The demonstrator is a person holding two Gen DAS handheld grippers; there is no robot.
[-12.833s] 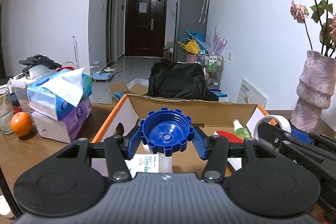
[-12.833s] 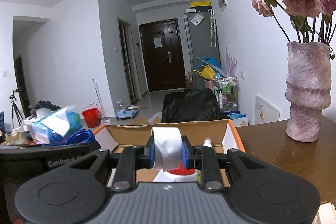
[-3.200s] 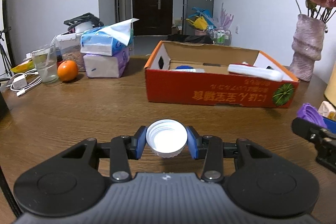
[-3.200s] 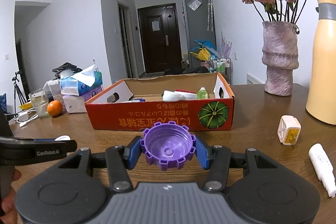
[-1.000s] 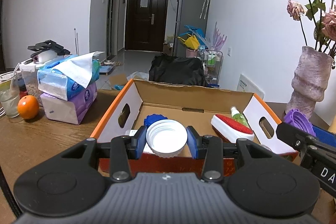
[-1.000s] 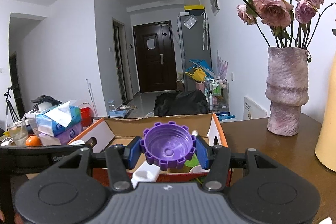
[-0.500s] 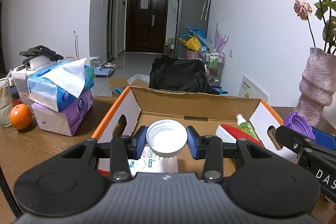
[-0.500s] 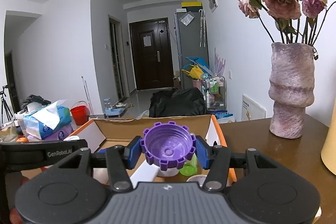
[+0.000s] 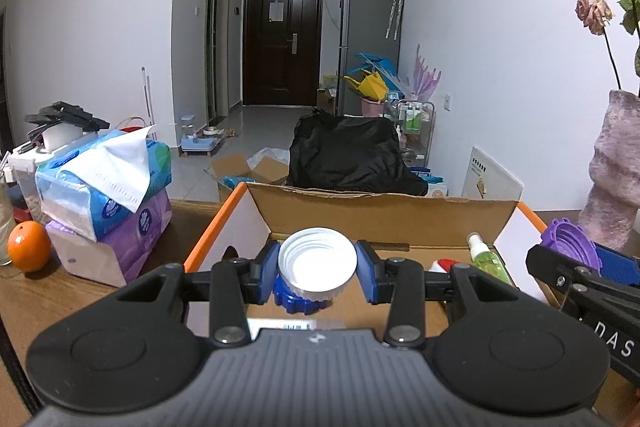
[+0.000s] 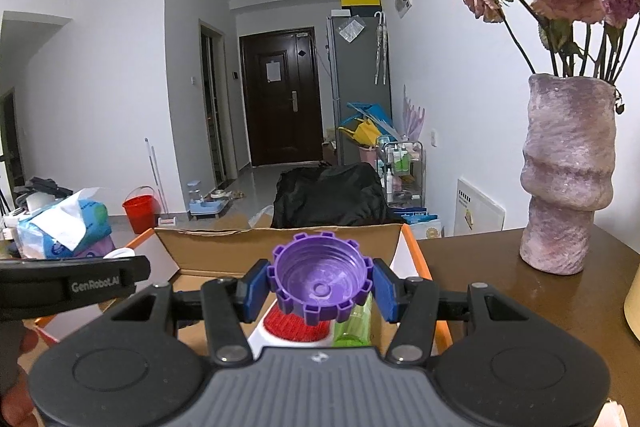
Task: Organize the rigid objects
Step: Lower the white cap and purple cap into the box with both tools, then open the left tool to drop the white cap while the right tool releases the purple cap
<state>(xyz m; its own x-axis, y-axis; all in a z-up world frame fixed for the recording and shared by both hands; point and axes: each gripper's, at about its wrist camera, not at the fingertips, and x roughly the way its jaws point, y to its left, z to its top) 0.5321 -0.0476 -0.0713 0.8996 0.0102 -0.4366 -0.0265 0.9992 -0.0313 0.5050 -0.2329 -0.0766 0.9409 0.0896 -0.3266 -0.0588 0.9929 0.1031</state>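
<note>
My left gripper (image 9: 318,269) is shut on a white screw cap (image 9: 317,263) and holds it over the open cardboard box (image 9: 380,203), right above a blue ridged cap (image 9: 298,301) that lies inside. My right gripper (image 10: 320,285) is shut on a purple ridged cap (image 10: 320,277) and holds it over the box's (image 10: 280,247) right part, above a red-and-white brush (image 10: 290,325) and a green spray bottle (image 10: 354,323). The purple cap also shows in the left wrist view (image 9: 570,247). The green bottle (image 9: 484,259) lies at the box's right end.
Two stacked tissue packs (image 9: 108,195) and an orange (image 9: 29,246) sit left of the box on the wooden table (image 9: 24,299). A pink vase (image 10: 566,175) with dried roses stands to the right. A cream bottle's edge (image 10: 632,303) is at the far right.
Both grippers have moved forward over the box, each still holding its cap. The blue cap in the box now shows just under the white one.
</note>
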